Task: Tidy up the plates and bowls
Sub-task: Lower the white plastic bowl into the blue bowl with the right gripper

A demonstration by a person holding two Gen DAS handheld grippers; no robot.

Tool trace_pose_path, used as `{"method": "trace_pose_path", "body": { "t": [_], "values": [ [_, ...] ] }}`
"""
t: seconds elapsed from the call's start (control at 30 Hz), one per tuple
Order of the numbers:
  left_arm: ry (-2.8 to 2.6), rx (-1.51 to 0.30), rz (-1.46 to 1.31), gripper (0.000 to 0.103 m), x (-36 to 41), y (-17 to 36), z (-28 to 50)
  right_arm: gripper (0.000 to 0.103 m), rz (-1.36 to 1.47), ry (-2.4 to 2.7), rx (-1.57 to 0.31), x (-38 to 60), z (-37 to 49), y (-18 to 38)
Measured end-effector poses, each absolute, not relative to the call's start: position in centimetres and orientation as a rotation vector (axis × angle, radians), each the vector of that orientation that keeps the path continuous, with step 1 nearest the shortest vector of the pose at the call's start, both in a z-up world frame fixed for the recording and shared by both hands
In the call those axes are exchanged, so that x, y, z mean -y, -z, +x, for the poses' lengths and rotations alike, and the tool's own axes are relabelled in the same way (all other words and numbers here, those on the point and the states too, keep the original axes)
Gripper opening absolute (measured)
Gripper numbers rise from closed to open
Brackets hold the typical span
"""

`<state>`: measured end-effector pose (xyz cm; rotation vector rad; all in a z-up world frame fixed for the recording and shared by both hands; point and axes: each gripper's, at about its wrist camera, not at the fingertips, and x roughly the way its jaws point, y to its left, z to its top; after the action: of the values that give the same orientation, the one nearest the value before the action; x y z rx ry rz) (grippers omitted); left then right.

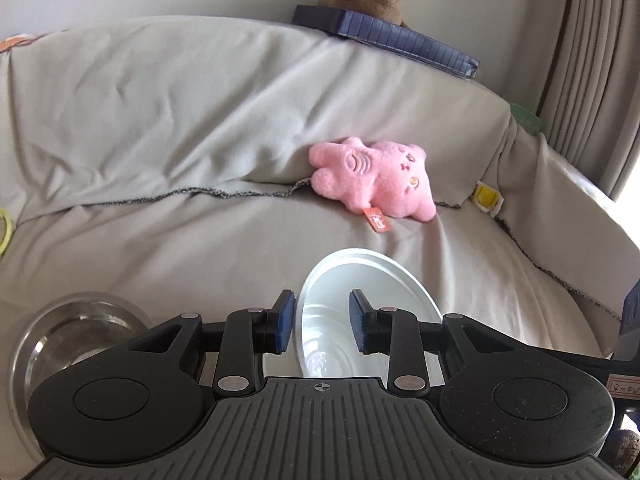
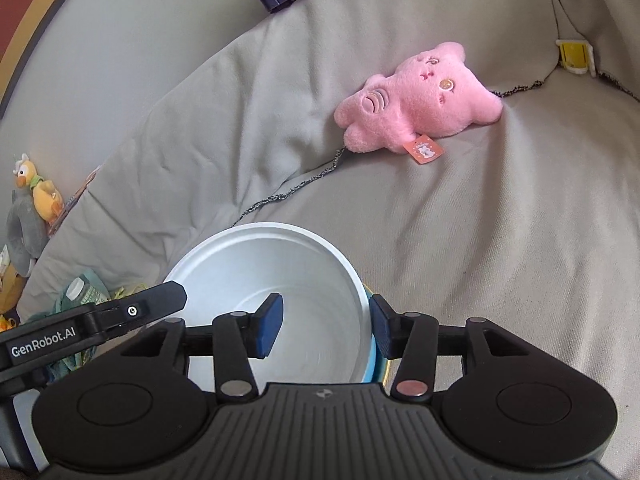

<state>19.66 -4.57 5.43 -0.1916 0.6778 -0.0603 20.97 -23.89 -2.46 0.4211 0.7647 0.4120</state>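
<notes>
A white bowl (image 1: 368,280) sits on the beige-covered sofa seat. My left gripper (image 1: 322,320) straddles its left rim, one finger outside and one inside, and the pads do not squeeze it. In the right wrist view the white bowl (image 2: 280,272) rests in a blue dish (image 2: 374,360) with a yellow rim under that. My right gripper (image 2: 326,328) stands open over the bowl's right wall, left pad inside, right pad just outside. The left gripper's finger (image 2: 160,300) reaches the bowl's left rim. A steel bowl (image 1: 80,340) lies to the left of the white one.
A pink plush toy (image 1: 372,176) lies against the sofa back behind the bowls. A navy box (image 1: 384,36) rests on top of the sofa back. A small yellow and white object (image 1: 486,196) is wedged at the right armrest. A water bottle (image 2: 82,292) and plush toys (image 2: 36,192) crowd the left end.
</notes>
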Motion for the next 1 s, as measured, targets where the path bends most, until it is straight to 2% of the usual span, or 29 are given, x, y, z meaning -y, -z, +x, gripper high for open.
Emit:
{"method": "trace_pose_path", "body": {
  "t": [0.1, 0.17, 0.23, 0.33, 0.57, 0.83, 1.0],
  "values": [
    [0.021, -0.691, -0.183, 0.033, 5.0, -5.1, 19.9, 0.044, 0.406, -0.414, -0.768, 23.9, 20.7, 2.8],
    [0.009, -0.697, -0.193, 0.034, 5.0, -4.8, 19.9, 0.032, 0.396, -0.414, -0.774, 23.9, 20.6, 3.0],
    [0.005, -0.696, -0.202, 0.035, 5.0, -4.7, 19.7, 0.029, 0.349, -0.408, -0.787, 23.4, 20.1, 3.4],
    [0.003, -0.702, -0.211, 0.039, 4.9, -4.8, 19.6, 0.030, 0.308, -0.407, -0.783, 22.8, 19.4, 3.2],
    [0.004, -0.701, -0.232, 0.038, 4.2, -5.0, 19.4, 0.033, 0.415, -0.459, -0.779, 24.6, 20.1, 2.3],
    [-0.008, -0.734, -0.209, 0.037, 4.1, -4.0, 19.1, 0.033, 0.338, -0.390, -0.759, 24.4, 20.2, 2.4],
    [0.030, -0.661, -0.218, 0.037, 4.2, -5.2, 18.1, 0.033, 0.336, -0.377, -0.784, 24.3, 20.5, 3.2]
  ]
}}
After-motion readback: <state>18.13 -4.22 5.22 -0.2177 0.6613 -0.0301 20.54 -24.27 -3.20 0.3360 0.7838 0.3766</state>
